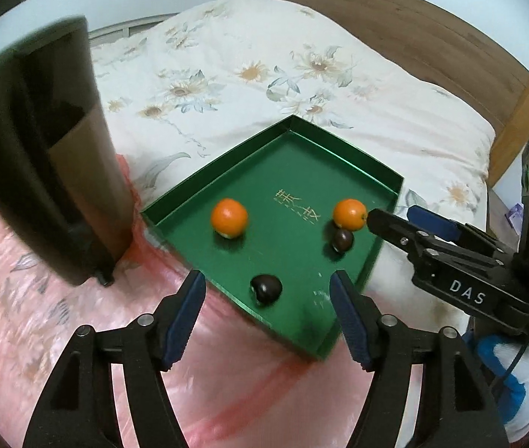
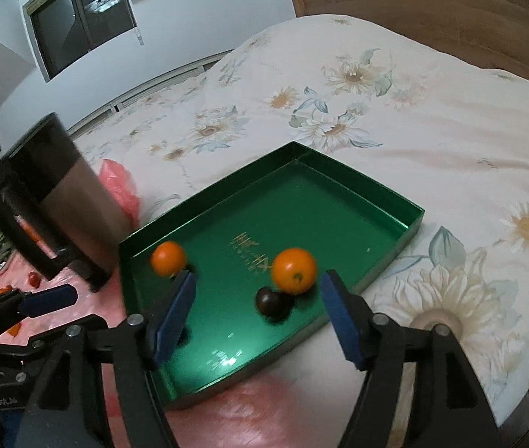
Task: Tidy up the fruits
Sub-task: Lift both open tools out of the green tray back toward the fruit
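On the bed, the green tray's (image 2: 395,201) orange (image 2: 294,270) lies between the gaping right claw (image 2: 257,298).

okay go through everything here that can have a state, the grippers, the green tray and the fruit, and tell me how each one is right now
left gripper: open, empty.
right gripper: open, empty.
green tray: open-topped, holding four fruits.
left orange: in tray, alone.
right orange: in tray, beside a dark fruit.
near dark fruit: in tray, alone.

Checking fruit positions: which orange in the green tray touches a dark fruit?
The orange nearest the right gripper; a dark fruit rests against it. The other orange sits alone.
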A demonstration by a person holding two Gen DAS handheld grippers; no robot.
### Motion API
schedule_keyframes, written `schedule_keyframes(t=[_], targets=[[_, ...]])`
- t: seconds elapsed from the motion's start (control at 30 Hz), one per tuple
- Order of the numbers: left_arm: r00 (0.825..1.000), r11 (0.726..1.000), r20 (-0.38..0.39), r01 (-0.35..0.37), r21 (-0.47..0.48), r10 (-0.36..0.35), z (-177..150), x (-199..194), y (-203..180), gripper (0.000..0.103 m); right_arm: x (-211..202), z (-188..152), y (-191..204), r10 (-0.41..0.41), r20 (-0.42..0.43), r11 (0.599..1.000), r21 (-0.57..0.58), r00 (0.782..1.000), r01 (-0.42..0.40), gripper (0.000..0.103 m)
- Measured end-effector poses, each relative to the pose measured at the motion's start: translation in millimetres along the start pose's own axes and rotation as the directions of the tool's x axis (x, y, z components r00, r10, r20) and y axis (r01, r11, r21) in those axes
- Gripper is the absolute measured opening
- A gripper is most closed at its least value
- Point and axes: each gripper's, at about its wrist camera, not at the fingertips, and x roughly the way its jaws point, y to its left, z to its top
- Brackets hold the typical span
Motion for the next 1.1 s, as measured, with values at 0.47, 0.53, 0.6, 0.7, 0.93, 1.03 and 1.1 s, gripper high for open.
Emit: schedule_keyframes(t=[0.47,0.53,0.6,0.7,0.93,1.03,1.1], targets=[[0.996,0.998,0.067,-0.06,-0.029,0.062,-44,-98,5,0.063,-76,-26,53,0.006,0.023,0.999,-0.043,1.0,-0.005,0.103],[0.995,0.997,0.078,-0.065,-0.043,0.068,-52,-112,8,0.063,-85,-31,62,0.008,0.022,0.998,-0.058,1.0,-0.007,0.103],[0.994,0.996,0.085,-0.07,-0.056,0.075,-60,-123,10,0.063,-93,-36,71,0.013,0.024,0.998,-0.069,1.0,-0.011,0.103],[0.992,0.994,0.091,-0.083,-0.072,0.09,-74,-138,14,0.063,-103,-44,83,0.024,0.022,0.997,-0.075,0.999,-0.023,0.103],[0.981,0.985,0.12,-0.141,-0.103,0.153,-104,-169,26,0.063,-125,-66,114,0.046,0.007,0.992,-0.117,0.999,-0.045,0.103],[0.97,0.975,0.145,-0.179,-0.129,0.197,-117,-182,35,0.063,-132,-73,126,0.059,0.007,0.989,-0.133,0.998,-0.058,0.103],[0.961,0.968,0.158,-0.206,-0.143,0.228,-125,-188,41,0.063,-135,-78,133,0.067,0.006,0.988,-0.14,0.998,-0.065,0.103]])
